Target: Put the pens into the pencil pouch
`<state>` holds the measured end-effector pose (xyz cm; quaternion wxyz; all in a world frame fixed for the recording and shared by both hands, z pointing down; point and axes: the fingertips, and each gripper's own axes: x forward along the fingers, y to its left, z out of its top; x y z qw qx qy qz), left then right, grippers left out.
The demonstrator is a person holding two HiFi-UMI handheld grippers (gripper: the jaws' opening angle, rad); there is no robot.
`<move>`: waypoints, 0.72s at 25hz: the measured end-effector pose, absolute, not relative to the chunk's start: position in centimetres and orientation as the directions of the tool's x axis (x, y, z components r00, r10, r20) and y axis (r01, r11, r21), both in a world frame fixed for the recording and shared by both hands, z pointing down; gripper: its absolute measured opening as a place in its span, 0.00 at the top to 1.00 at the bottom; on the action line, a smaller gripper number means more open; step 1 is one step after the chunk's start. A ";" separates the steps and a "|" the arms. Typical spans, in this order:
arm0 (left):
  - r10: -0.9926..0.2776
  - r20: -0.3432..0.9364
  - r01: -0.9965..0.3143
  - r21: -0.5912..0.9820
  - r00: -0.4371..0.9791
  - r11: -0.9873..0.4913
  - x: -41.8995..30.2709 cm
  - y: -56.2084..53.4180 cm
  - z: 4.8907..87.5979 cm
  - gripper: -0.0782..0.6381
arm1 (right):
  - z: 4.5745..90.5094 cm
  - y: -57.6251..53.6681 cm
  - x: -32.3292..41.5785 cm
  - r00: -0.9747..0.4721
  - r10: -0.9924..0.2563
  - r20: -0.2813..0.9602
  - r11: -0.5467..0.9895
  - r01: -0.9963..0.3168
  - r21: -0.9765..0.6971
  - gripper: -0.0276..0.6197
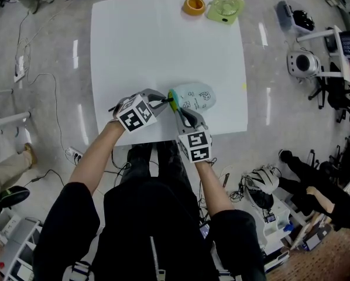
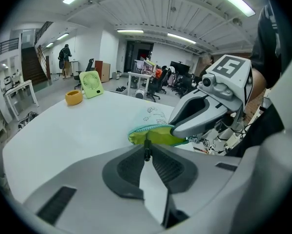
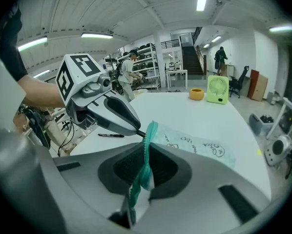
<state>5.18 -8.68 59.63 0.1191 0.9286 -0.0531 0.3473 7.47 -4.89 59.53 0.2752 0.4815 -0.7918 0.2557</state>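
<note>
Pen (image 2: 147, 150) gripped by left jaws | right jaws pinch pouch (image 3: 195, 143) rim | spare pen (image 3: 111, 135): right gripper view

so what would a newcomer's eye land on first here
Two grippers meet at the table's near edge: the right gripper clamps the teal zip edge of the pale pencil pouch, while the left gripper holds a black pen aimed at its open mouth. Across the table, a green fan and yellow tape roll sit at the far edge.
</note>
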 end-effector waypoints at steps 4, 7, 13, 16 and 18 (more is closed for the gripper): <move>-0.021 0.654 -0.193 0.191 0.756 -0.962 6.1 -8.9 59.9 0.80 | 59.4 -4.7 7.3 -0.408 -0.620 0.670 0.419 -0.894 -0.158 0.90; -0.019 0.650 -0.196 0.201 0.760 -0.960 6.6 -9.0 60.2 0.80 | 59.3 -4.7 7.0 -0.414 -0.619 0.668 0.419 -0.893 -0.164 0.90; -0.023 0.652 -0.203 0.201 0.758 -0.958 7.5 -9.2 60.6 0.80 | 59.1 -4.8 7.5 -0.411 -0.625 0.663 0.406 -0.897 -0.173 0.90; -0.026 0.641 -0.203 0.204 0.767 -0.958 8.1 -9.1 60.6 0.80 | 58.9 -4.8 7.9 -0.410 -0.633 0.657 0.392 -0.901 -0.184 0.90; -0.026 0.625 -0.196 0.205 0.781 -0.959 8.6 -8.9 60.4 0.80 | 58.9 -4.8 8.1 -0.411 -0.634 0.655 0.389 -0.902 -0.189 0.90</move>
